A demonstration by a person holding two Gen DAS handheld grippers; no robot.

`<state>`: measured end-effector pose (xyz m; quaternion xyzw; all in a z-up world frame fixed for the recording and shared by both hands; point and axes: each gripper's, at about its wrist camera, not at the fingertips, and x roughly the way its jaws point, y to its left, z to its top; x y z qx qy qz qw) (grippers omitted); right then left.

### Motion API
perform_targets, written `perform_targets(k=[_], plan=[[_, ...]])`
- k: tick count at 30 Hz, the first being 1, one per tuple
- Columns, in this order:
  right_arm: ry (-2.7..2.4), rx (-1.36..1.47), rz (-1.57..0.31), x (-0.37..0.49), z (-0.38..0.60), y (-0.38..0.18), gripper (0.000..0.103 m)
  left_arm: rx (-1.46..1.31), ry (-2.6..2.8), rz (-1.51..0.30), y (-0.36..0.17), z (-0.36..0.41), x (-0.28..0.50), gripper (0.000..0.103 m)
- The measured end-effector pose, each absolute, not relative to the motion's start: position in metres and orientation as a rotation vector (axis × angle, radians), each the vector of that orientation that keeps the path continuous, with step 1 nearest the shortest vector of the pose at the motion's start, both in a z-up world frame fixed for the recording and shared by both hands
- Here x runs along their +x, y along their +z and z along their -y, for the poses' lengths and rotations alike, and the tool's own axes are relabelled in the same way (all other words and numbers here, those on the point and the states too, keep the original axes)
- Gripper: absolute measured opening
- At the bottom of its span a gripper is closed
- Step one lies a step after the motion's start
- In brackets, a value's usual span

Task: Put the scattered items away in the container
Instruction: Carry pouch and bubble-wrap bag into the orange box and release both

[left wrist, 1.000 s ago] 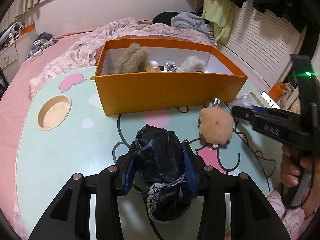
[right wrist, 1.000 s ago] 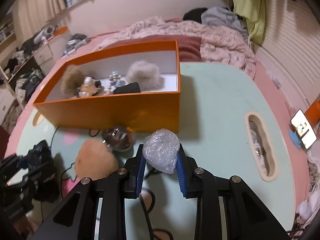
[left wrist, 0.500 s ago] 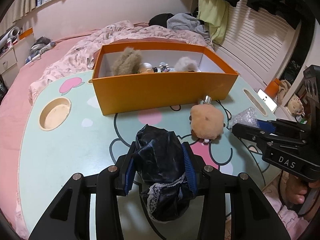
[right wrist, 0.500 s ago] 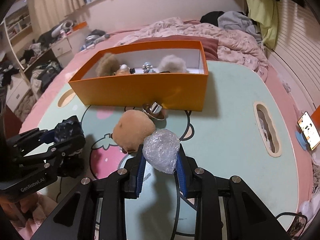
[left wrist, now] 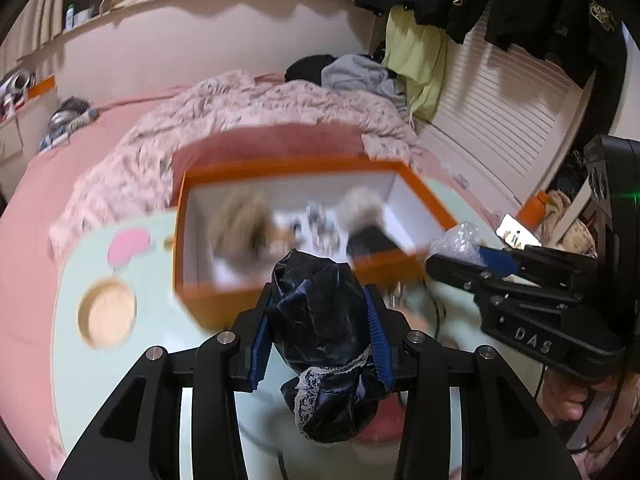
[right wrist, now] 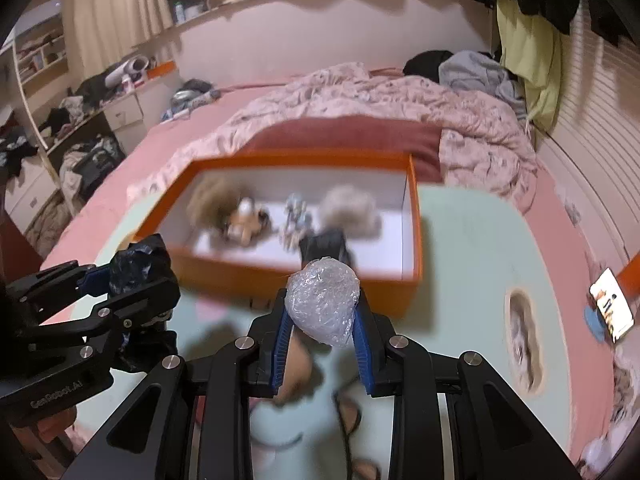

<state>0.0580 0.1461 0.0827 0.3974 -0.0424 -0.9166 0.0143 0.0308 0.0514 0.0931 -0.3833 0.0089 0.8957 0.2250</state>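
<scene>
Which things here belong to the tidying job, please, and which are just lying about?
Job: dark cloth in left gripper, plastic wad in right gripper, orange box.
Lying about: phone, blanket, hanging clothes.

Pink crumpled quilt (right wrist: 384,108), phone (right wrist: 612,310) at table edge, yellow-green garment (left wrist: 418,68) hanging

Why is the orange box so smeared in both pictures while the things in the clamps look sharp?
Left wrist view: the orange box is motion-blurred, the gripped dark cloth bundle crisp. Right wrist view: same smear on the box, sharp plastic-wrap ball. Fisheye lenses bend the edges of both views.
</scene>
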Motion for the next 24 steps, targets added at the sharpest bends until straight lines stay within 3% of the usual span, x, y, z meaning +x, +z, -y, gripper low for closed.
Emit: perform_targets(k=[5,15,16,18,19,20,24], plan=[[-2.876,1.255,0.074,0.018,-0.153,0.09,0.028,-1.041,2.498,-0.032,0.102,-0.062,-0.02,0.043],[-2.854,1.305,0.134,-0.045,-0.168,0.076,0.028,-1.111,2.496,0.033,0.084,-0.067,-0.084,0.044],[-2.855,1.306,0.142,-0.049,-0.169,0.075,0.029,-1.12,2.505,0.046,0.081,-0.066,-0.087,0.047],[-2.862,1.314,0.152,-0.054,-0.172,0.073,0.038,-1.152,2.535,0.063,0.077,-0.064,-0.093,0.075],[-2.864,1.32,0.154,-0.055,-0.172,0.072,0.051,-1.156,2.569,0.076,0.075,-0.062,-0.094,0.079],[-2.867,1.318,0.16,-0.055,-0.173,0.072,0.055,-1.149,2.584,0.08,0.075,-0.06,-0.094,0.081],[-2.872,1.31,0.144,-0.054,-0.172,0.071,0.055,-1.165,2.561,0.044,0.071,-0.061,-0.093,0.081]])
